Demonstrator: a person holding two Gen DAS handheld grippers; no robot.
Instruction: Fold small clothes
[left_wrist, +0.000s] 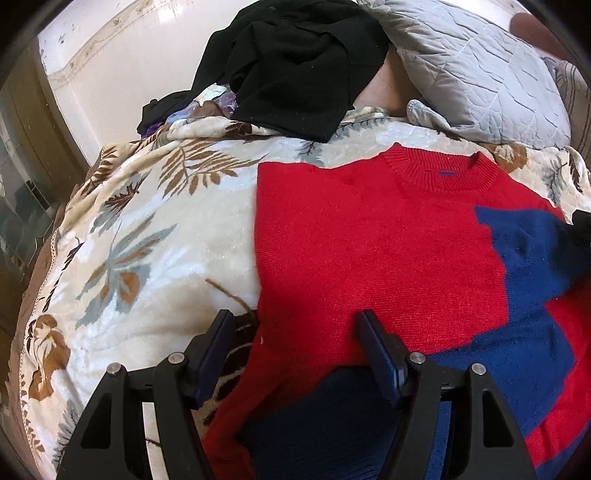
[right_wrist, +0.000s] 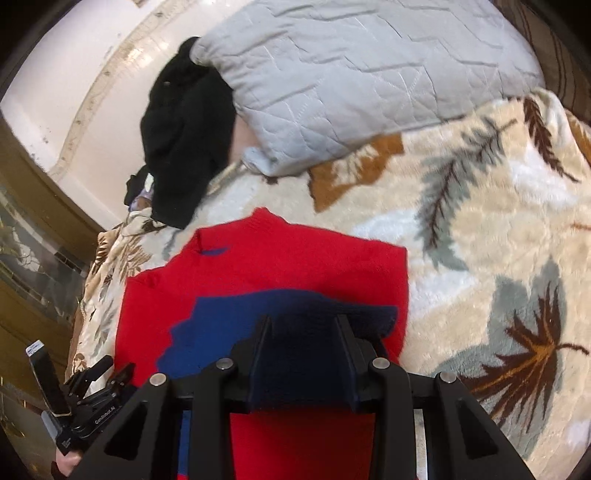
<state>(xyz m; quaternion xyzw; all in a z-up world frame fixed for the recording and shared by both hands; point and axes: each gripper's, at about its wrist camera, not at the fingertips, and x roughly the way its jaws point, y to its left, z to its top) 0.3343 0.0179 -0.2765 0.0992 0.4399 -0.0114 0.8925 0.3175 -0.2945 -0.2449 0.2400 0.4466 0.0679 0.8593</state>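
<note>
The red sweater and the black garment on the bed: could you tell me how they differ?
The red sweater lies spread flat, neckline showing, with blue sections; the black garment is bunched in a heap, plain dark. The sweater sits by both grippers; the black one lies farther off beside the grey pillow. Both rest on the leaf-print blanket.

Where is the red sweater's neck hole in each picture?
Left wrist view: the collar sits upper right of centre, at the top edge of the red sweater.
Right wrist view: the collar sits left of centre.
Shared landmark: the black clothes beside the grey pillow.
</note>
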